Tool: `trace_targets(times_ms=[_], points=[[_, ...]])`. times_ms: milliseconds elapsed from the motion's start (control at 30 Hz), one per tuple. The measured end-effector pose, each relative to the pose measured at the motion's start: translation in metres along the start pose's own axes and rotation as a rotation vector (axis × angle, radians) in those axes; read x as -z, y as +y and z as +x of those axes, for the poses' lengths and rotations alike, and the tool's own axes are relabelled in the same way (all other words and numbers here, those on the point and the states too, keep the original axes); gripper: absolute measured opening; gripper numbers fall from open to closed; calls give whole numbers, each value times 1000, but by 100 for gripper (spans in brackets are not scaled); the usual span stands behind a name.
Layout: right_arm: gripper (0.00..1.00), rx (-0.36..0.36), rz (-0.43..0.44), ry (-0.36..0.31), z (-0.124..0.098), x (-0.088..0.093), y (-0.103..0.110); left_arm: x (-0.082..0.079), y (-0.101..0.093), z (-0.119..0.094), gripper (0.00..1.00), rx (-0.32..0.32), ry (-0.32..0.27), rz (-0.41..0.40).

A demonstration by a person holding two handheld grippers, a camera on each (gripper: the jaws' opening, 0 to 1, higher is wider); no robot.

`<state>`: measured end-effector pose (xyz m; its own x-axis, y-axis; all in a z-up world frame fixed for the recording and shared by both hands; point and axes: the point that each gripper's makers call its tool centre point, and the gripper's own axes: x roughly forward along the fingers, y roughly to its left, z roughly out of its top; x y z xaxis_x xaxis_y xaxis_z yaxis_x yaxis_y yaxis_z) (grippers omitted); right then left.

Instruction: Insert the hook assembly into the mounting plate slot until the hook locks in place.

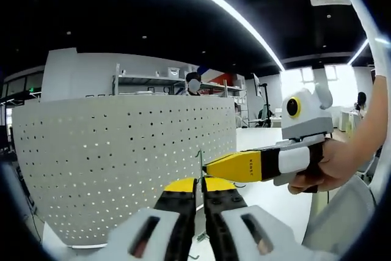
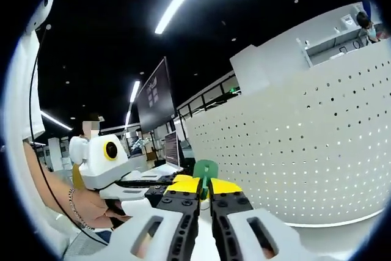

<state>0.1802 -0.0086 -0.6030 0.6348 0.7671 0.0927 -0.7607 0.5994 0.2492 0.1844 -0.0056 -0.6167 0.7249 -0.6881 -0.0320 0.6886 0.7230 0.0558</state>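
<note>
The white perforated mounting plate (image 1: 122,157) stands upright ahead of me, and rises on the right (image 2: 305,145) in the right gripper view. A thin metal hook wire (image 1: 200,164) stands between the yellow-tipped jaws of my left gripper (image 1: 198,186), which is shut on it. My right gripper (image 1: 235,167) comes in from the right in a hand, its yellow tip against the same wire. In the right gripper view, my right gripper (image 2: 203,186) is shut on the hook's green part (image 2: 206,170), and the left gripper (image 2: 140,183) reaches in from the left. The hook is held in front of the plate, apart from it.
A white table top (image 1: 275,194) lies below and to the right of the plate. Behind the plate are shelves (image 1: 153,80) and a person (image 1: 193,84). A dark screen (image 2: 154,99) and desks stand far off. An arm with a bracelet (image 2: 73,203) holds the left gripper.
</note>
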Motion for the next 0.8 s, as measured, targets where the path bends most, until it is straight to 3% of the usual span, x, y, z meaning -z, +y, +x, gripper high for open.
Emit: trace_targets(times_ms=[567, 633, 700, 800], points=[[1, 13, -1, -7, 0, 0, 1, 0, -1, -1, 5, 5, -5, -29], [1, 18, -7, -11, -1, -1, 1, 1, -1, -1, 11, 6, -1, -25], [1, 19, 5, -14, -2, -3, -1, 4, -1, 0, 31, 11, 4, -36], [1, 24, 1, -15, -4, -4, -3, 5, 0, -1, 43, 19, -1, -44]])
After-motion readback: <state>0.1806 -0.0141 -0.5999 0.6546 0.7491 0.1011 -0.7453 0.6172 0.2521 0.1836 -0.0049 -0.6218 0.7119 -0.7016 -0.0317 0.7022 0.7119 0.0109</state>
